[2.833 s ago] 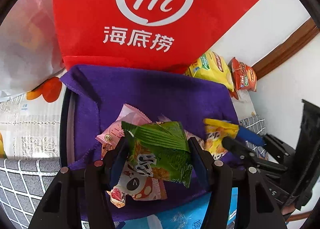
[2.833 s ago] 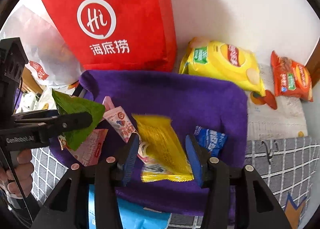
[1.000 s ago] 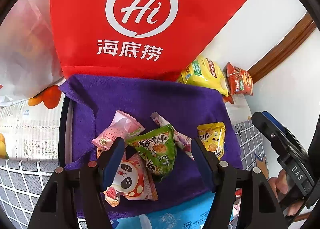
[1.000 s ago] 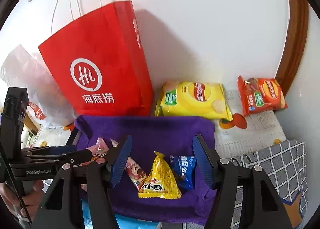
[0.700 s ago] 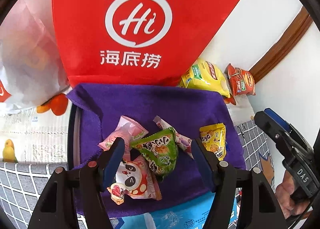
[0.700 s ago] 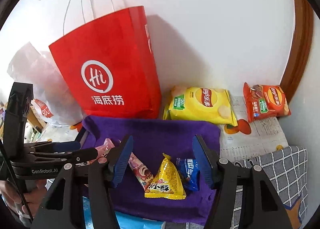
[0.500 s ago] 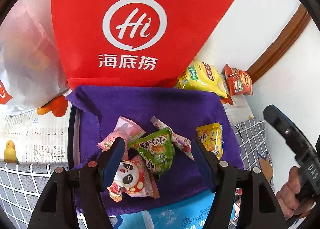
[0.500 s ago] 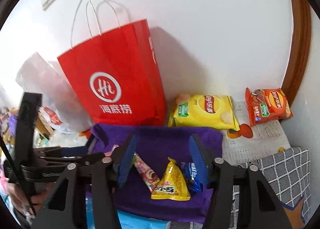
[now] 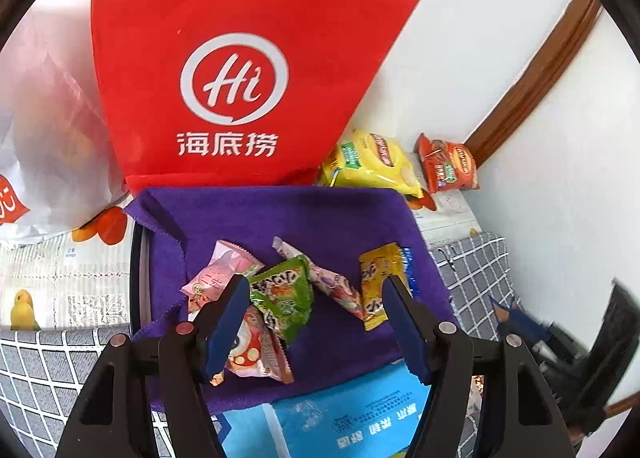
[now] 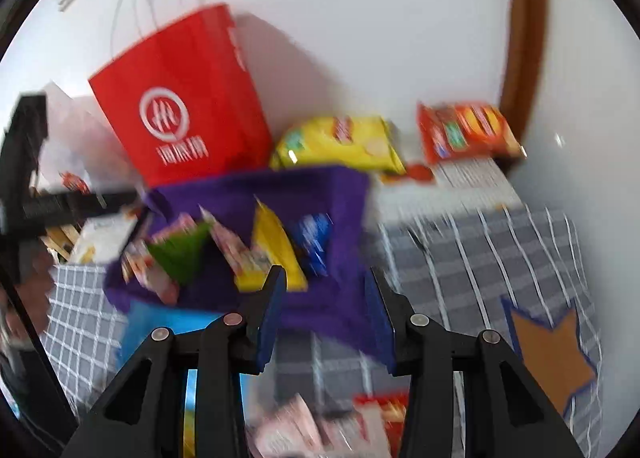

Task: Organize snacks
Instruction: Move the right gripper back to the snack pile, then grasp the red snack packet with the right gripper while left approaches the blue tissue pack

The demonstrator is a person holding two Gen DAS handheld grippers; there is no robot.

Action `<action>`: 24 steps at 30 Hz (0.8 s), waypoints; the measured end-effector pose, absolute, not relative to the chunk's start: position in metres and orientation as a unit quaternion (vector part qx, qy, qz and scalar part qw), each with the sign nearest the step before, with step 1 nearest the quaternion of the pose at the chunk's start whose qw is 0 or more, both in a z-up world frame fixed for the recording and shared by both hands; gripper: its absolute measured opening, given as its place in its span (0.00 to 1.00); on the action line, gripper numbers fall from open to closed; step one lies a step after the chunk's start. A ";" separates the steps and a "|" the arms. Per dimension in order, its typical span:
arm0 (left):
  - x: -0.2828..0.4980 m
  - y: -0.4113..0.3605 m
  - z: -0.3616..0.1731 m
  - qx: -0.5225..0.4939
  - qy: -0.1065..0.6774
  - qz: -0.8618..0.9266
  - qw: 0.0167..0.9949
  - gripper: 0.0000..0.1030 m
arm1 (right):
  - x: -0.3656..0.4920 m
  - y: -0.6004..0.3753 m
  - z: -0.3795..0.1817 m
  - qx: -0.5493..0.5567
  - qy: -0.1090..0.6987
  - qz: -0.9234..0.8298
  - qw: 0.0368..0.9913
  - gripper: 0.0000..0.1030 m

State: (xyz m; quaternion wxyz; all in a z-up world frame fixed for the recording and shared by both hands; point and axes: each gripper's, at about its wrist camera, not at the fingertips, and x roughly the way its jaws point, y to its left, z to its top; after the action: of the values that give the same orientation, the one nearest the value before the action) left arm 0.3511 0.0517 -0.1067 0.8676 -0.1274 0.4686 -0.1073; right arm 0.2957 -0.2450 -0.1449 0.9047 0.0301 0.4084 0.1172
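Five small packets lying on the purple cloth (image 9: 280, 213), all toward its near edge: pink packet (image 9: 218, 272) nearest the left edge, panda packet (image 9: 256, 350) just in front of it, green packet (image 9: 286, 296) overlapping both, a long pink stick (image 9: 332, 286) running diagonally from mid-cloth toward the near right, and a yellow packet (image 9: 376, 282) by the right edge with a blue packet (image 10: 316, 238) touching its far side. Two chip bags well apart from these, off the cloth's far right corner against the wall – yellow bag (image 9: 370, 167), then orange bag (image 9: 448, 167).

Left gripper (image 9: 316, 322) hanging above the near-left cluster, about half open, nothing between the pads; green packet framed in the gap, long axis roughly along the fingers – likely the easiest next pick for this hand.

Right gripper (image 10: 326, 314) over the cloth's near right corner, view blurred, jaws closing and empty; yellow packet just ahead and left of its left finger, long axis tilted away. Nearer hand for yellow and blue: the right.
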 end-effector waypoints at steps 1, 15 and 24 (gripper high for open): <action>0.350 0.051 -0.105 -0.126 0.468 -0.109 0.868 0.65 | 0.291 -0.250 -0.149 0.028 0.411 0.109 0.905 0.41; 0.344 0.038 -0.101 -0.113 0.464 -0.114 0.871 0.65 | 0.251 -0.296 -0.226 0.053 0.465 0.074 0.881 0.37; 0.345 0.037 -0.103 -0.111 0.466 -0.109 0.871 0.65 | 0.250 -0.265 -0.231 -0.007 0.463 0.119 0.878 0.37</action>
State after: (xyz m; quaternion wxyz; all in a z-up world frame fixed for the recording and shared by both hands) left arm 0.3448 0.0374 -0.1034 0.8709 -0.1105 0.4662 -0.1093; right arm 0.2501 -0.2649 -0.2311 0.8783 -0.0070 0.4630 0.1190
